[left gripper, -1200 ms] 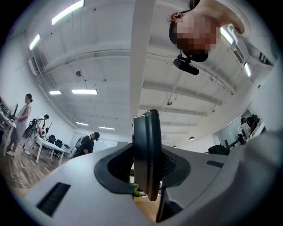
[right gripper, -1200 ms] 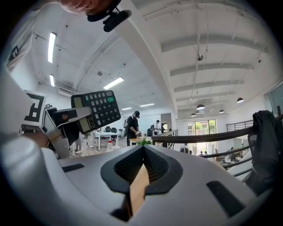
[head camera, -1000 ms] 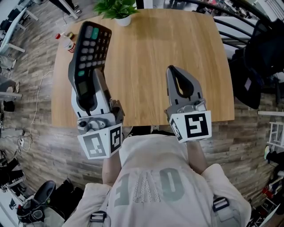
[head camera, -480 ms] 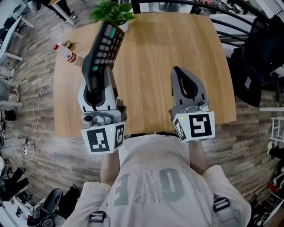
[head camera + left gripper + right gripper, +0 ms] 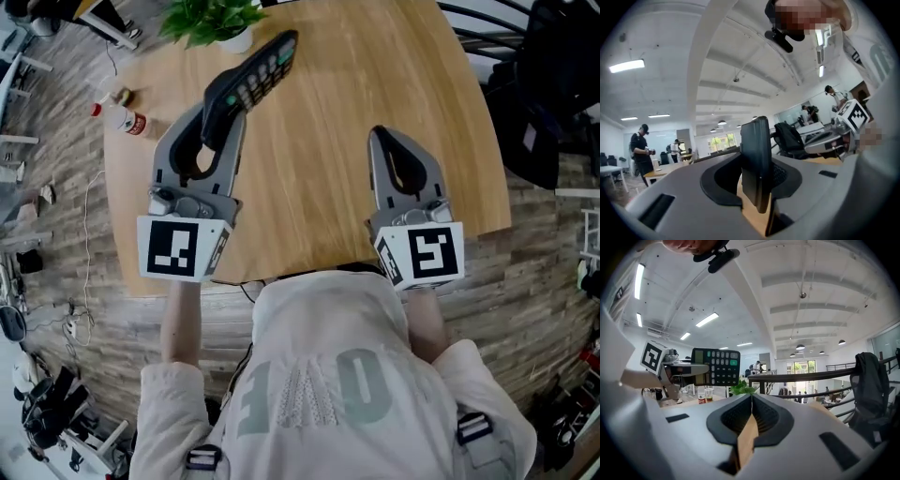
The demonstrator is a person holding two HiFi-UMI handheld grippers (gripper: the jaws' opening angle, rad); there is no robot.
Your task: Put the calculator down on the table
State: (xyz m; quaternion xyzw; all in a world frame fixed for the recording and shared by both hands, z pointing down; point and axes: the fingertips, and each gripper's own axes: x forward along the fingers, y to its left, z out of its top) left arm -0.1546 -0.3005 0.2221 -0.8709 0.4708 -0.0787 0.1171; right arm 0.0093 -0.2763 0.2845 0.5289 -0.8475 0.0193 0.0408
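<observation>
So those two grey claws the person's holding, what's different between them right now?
The left gripper is clamped on the calculator, holding it up off the table. The right gripper holds nothing, and its jaws are closed together. The left gripper slants toward the table's middle, while the right gripper points straight ahead. Both are grey, have the same shape, and are held over the same wooden table.
</observation>
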